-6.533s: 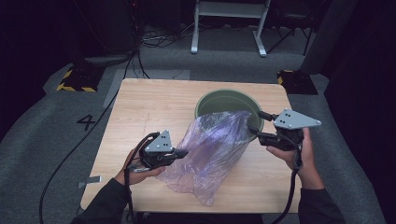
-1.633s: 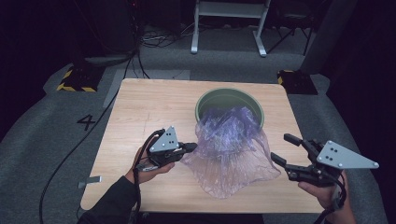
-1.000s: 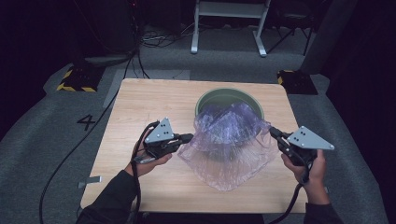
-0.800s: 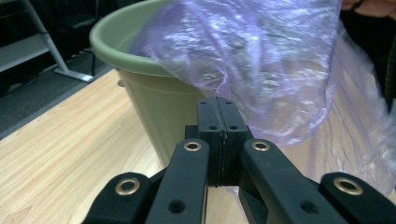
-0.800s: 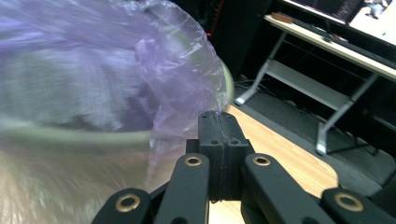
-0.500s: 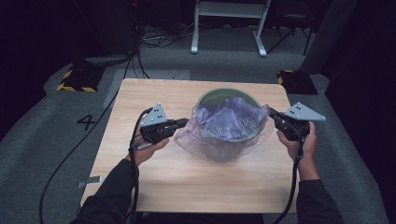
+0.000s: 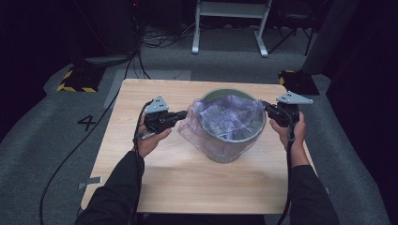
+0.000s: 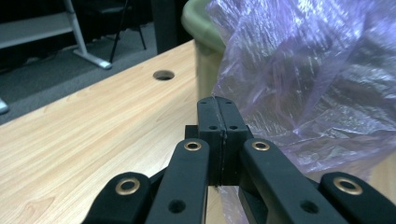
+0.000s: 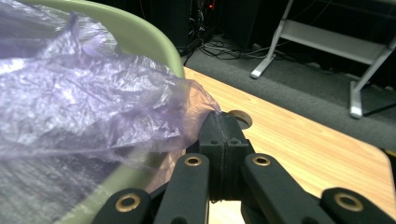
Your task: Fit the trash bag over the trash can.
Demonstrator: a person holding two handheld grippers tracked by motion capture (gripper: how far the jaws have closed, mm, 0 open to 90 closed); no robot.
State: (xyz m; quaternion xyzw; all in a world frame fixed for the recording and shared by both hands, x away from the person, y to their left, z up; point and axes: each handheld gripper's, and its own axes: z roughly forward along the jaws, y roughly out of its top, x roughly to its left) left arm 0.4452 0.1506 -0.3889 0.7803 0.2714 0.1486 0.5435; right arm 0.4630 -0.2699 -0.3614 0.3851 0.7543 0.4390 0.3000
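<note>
While each hand-held gripper (image 7: 182,114) (image 7: 267,107) pinches it, purple bag (image 7: 225,115) seemingly lines bin (image 7: 230,150).

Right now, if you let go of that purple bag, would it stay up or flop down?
Probably flop. The purple plastic bag is thin, see-through and crinkled, and it sags between the left gripper and the right gripper. It looks very light, so it may drift down slowly. Most would likely settle into the green bin, since it already drapes over that.
</note>
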